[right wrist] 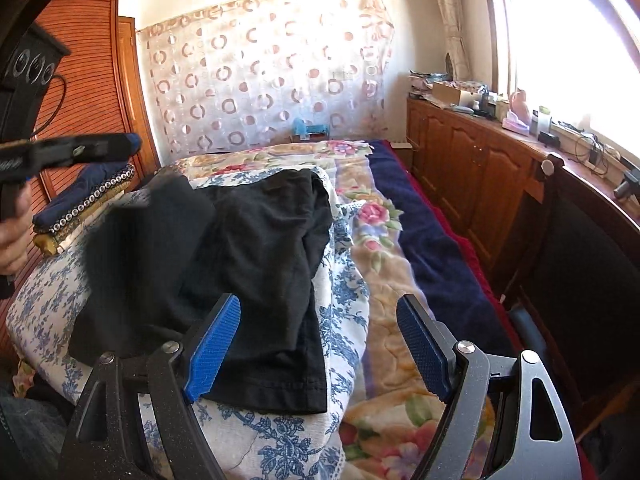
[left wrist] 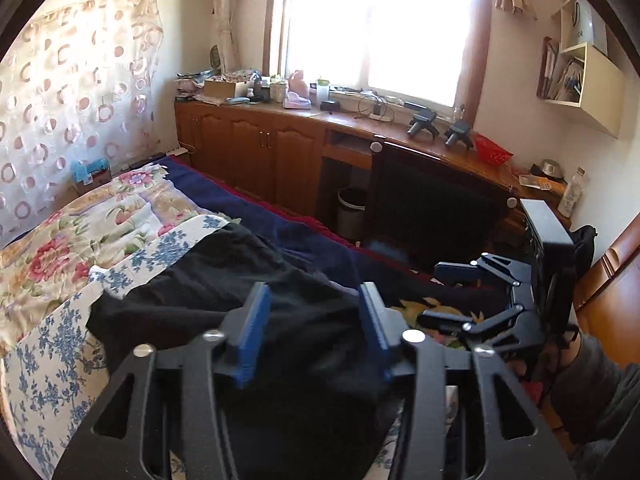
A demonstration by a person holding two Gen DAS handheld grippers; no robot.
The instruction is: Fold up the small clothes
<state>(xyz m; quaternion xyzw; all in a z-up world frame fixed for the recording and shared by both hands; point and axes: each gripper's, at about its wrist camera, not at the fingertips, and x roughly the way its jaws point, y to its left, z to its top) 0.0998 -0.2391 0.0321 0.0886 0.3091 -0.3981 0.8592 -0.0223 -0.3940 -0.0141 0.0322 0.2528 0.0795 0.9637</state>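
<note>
A black garment (right wrist: pixel 224 256) lies crumpled on a blue-flowered white cloth (right wrist: pixel 340 296) on the bed; it also shows in the left wrist view (left wrist: pixel 224 292). My left gripper (left wrist: pixel 314 328) is open, hovering over the garment's near part, its blue pads apart with nothing between them. In the right wrist view the left gripper (right wrist: pixel 92 148) appears at the upper left above the garment. My right gripper (right wrist: pixel 320 344) is open and empty, above the garment's near hem and the cloth. It shows in the left wrist view (left wrist: pixel 444 292) at the right, jaws apart.
A floral quilt (right wrist: pixel 384 280) and a dark blue blanket (right wrist: pixel 432 248) cover the bed. Folded clothes (right wrist: pixel 84 208) are stacked by the wooden wardrobe (right wrist: pixel 88 80). A wooden cabinet (left wrist: pixel 256 148) and cluttered desk run under the window. A bin (left wrist: pixel 352 212) stands beside the bed.
</note>
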